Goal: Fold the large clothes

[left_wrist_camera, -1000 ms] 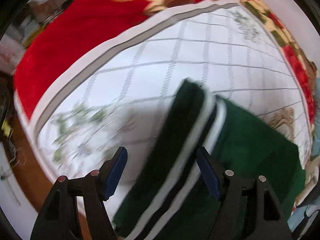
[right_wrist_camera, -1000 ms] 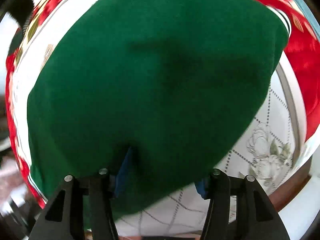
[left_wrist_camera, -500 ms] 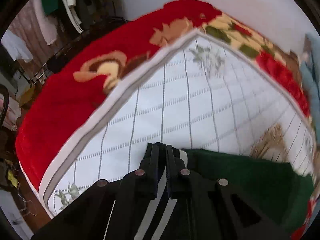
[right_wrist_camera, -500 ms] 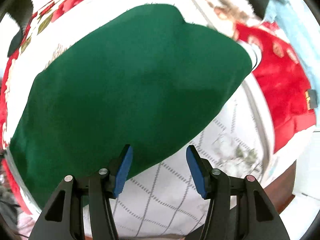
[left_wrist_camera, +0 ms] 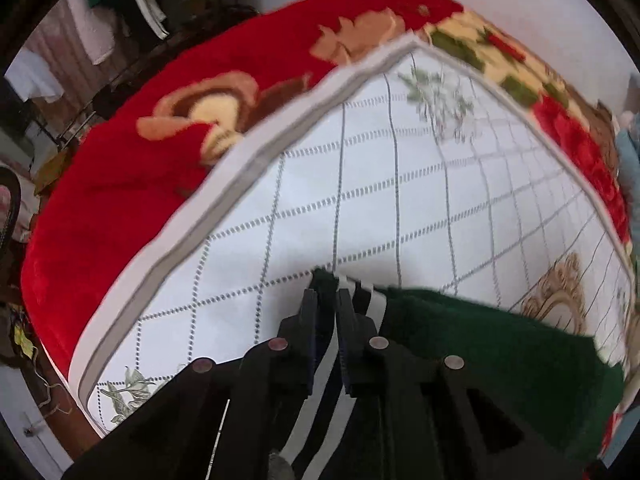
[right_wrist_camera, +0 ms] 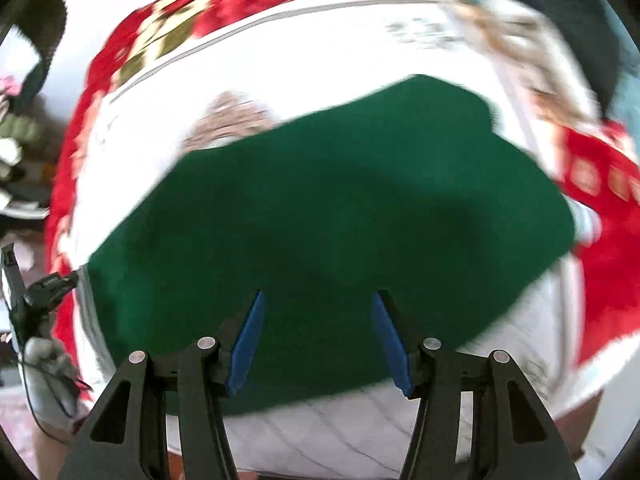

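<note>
Left wrist: fingers point(left_wrist_camera: 326, 304) pinching green garment's point(left_wrist_camera: 500, 344) striped hem, right fingers point(right_wrist_camera: 318, 320) apart, empty, no writing.

Left gripper point(left_wrist_camera: 325, 300) on green garment's striped hem point(left_wrist_camera: 362, 290)

The left gripper point(left_wrist_camera: 325, 300) is built of matte black plastic, with two angular fingers, each faced on its inner side with a dark blue pad. Four round silver screw heads are set in a row across its linkage. The right gripper point(right_wrist_camera: 318, 310) is made the same way: black triangular frames with cut-out openings, four silver screw heads, and bright blue pads point(right_wrist_camera: 247, 344) lining the inner faces of both tapered fingers. No markings or cables are seen on either tool.
</note>
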`<state>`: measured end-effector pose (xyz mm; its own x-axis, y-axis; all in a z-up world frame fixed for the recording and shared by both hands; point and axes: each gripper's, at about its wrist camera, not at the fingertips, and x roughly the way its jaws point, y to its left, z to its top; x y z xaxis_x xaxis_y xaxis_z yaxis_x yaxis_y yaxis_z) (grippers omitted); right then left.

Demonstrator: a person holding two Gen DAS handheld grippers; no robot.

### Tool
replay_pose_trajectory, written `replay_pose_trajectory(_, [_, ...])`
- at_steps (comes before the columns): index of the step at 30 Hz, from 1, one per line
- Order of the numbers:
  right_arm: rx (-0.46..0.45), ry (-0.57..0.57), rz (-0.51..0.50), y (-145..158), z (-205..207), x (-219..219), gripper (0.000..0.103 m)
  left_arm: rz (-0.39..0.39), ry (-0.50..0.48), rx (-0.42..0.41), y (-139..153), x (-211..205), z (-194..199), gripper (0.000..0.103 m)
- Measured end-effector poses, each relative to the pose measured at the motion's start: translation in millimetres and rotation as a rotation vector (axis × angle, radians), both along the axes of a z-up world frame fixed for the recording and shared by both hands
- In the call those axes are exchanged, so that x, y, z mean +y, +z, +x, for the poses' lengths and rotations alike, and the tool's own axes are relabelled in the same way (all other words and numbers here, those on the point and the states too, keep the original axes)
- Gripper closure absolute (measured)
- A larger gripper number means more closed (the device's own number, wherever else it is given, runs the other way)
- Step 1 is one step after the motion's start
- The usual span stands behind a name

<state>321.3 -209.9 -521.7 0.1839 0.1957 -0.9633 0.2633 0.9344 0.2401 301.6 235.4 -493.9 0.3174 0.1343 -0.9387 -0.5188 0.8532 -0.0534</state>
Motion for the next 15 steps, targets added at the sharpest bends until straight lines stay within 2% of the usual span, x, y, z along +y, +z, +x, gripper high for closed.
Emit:
replay_pose_trajectory(2, [0.018, 0.051, 0.067, -20, 33, 24, 0.047, -0.001, 0.011, -0.031, 8, 4, 1, 0.064])
replay_pose_trajectory(3, [0.033, 0.095, 0.105, -33, 53, 42, 0.049, 0.003, 0.016, -0.042, 10, 5, 3, 0.036])
replay_pose_trajectory(4, [0.053, 0.153, 0.139, -49, 73, 65, 0.056, 0.016, 0.019, -0.049, 11, 7, 5, 0.021])
replay_pose_trajectory(5, [0.085, 0.215, 0.147, -66, 92, 89, 0.069, 0.031, 0.018, -0.047, 11, 7, 8, 0.021])
replay_pose_trajectory(7, [0.107, 0.269, 0.146, -94, 117, 123, 0.072, 0.047, 0.005, -0.024, 6, 7, 13, 0.021])
replay_pose_trajectory(10, [0.108, 0.256, 0.045, -132, 148, 142, 0.075, 0.044, -0.021, -0.01, -1, 0, 14, 0.021])
replay_pose_trajectory(13, [0.113, 0.21, 0.043, -132, 156, 147, 0.072, 0.016, -0.05, 0.006, -9, -13, 13, 0.021])
replay_pose_trajectory(15, [0.107, 0.236, 0.059, -128, 152, 149, 0.07, 0.005, -0.055, 0.015, -15, -19, 12, 0.021])
